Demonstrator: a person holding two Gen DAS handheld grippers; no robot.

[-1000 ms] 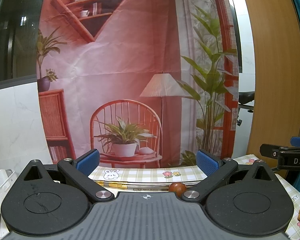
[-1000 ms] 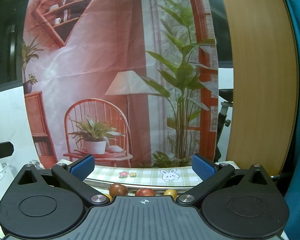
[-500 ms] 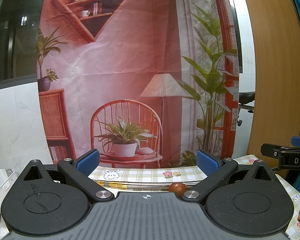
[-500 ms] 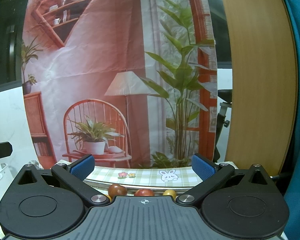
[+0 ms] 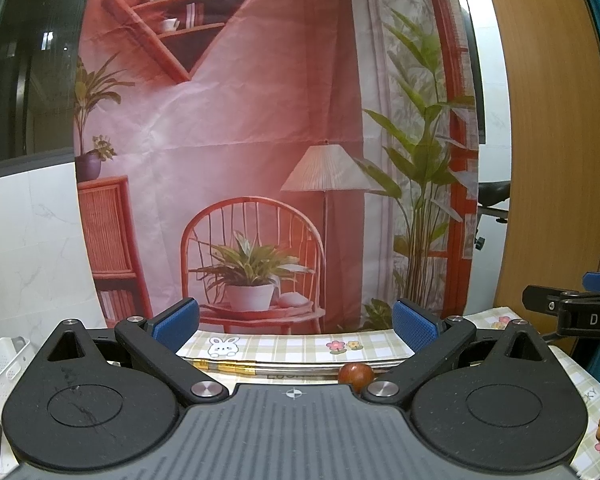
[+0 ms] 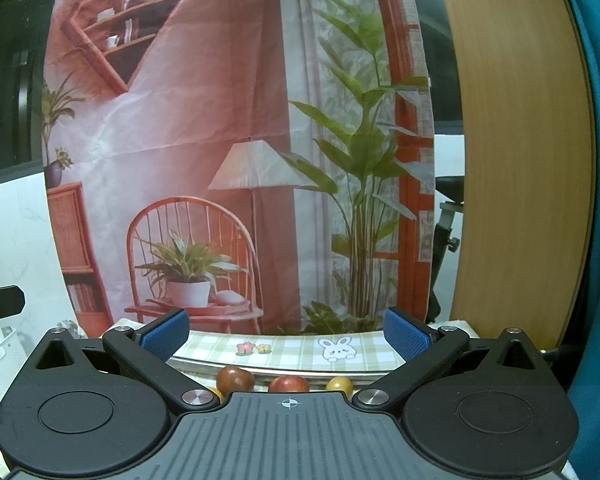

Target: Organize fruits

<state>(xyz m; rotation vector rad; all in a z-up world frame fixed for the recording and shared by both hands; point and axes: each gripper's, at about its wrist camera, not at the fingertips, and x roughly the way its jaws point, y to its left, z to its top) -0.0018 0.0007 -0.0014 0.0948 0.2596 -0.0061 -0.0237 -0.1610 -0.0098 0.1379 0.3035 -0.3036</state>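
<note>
Both the left gripper [image 5: 295, 322] and the right gripper [image 6: 286, 332] hold their jaws wide apart, gripping nothing; three fruits [image 6: 288, 383] sit on the table [image 6: 292, 350] near its far edge, half hidden behind the right gripper's body; a white basket [image 5: 4, 364] stands at the table's left edge; a printed backdrop [image 5: 260, 140] hangs behind.

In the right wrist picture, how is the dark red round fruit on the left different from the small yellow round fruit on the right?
Colour: the dark red round fruit is brownish red and glossy; the small yellow round fruit is golden yellow. Size: the red one looks larger. Place: the red one lies left of the middle, the yellow one right of it. Both are round, lie on the checked tablecloth and are partly hidden behind the gripper body.
</note>
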